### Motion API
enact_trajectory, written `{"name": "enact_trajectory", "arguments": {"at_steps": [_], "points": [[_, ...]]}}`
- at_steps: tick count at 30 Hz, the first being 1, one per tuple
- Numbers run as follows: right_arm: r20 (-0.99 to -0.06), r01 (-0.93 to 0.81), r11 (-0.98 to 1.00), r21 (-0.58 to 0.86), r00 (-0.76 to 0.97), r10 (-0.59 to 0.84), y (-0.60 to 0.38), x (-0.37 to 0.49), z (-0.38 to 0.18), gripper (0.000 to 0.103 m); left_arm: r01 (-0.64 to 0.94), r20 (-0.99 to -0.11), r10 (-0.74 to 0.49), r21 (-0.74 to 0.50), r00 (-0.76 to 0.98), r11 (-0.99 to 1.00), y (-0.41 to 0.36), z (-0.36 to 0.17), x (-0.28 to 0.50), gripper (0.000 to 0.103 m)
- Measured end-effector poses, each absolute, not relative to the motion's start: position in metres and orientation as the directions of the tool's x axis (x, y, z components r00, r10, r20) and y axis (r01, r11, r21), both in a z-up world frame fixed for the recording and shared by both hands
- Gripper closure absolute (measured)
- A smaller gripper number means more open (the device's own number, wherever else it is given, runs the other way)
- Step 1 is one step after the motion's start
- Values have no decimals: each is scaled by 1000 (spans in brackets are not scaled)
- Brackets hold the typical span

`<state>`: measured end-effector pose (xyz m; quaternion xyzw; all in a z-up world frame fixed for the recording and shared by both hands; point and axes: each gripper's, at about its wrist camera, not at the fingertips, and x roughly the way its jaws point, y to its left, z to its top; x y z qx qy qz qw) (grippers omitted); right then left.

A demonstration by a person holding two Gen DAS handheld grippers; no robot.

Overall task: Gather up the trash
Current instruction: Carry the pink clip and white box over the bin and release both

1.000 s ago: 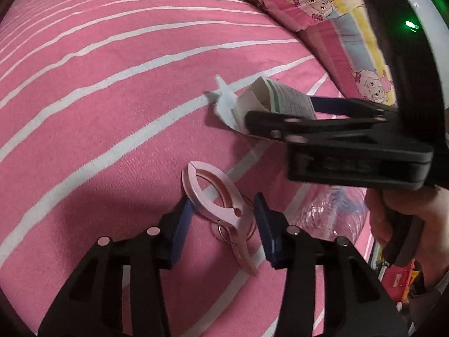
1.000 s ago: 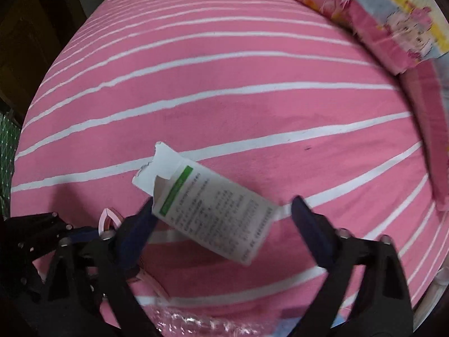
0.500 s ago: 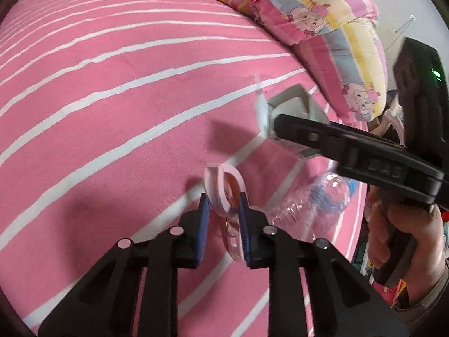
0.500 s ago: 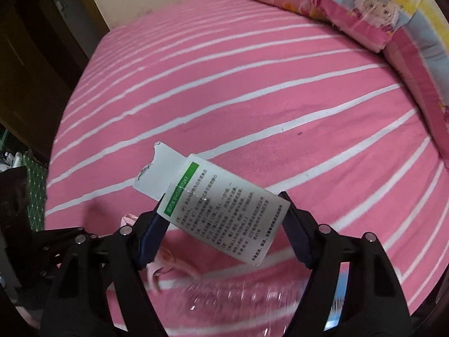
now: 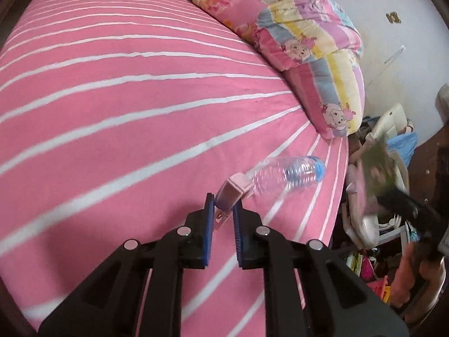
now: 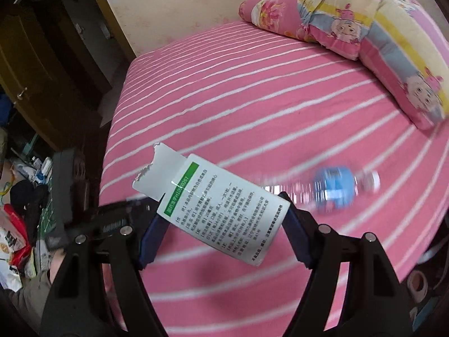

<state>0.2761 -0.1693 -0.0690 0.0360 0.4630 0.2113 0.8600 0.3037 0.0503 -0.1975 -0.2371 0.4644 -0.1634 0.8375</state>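
My left gripper is shut on a pale pink plastic clothes peg and holds it above the pink striped bed. My right gripper is shut on a white torn-open cardboard box with a green band and printed text, held above the bed. An empty clear plastic bottle with a blue label lies on the bed near its right edge, just beyond the peg; it also shows blurred in the right wrist view. The right gripper appears blurred at the right of the left wrist view.
A folded cartoon-print quilt and a pink pillow lie at the head of the bed. Cluttered floor items and white plastic furniture stand beyond the bed's right edge. A dark wooden wardrobe and floor clutter are on the other side.
My left gripper shut on the pink peg and lifted it off the bed. My right gripper shut on the box and carried it back, away from the bed.
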Motion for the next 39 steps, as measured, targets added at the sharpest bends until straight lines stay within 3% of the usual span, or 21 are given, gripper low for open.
{"name": "enact_trajectory", "arguments": {"at_steps": [9,19,29,39], "points": [[-761,-275,908,317,499,416,-200,160,-62,28,60,-619,-554,-635,556,770,49,-174,207,91],[-718,-134,906,401,569,401,-276,56,-57,28,201,-572,-671,-671,471,714,-32,-134,124,91],[-727,95,898,429,627,281,-391,-28,-84,28,351,-615,-729,-639,299,684,-164,-133,86,91],[-781,308,843,440,595,190,-488,-80,-140,28,435,-691,-718,-624,81,649,-306,-184,75,91]]}}
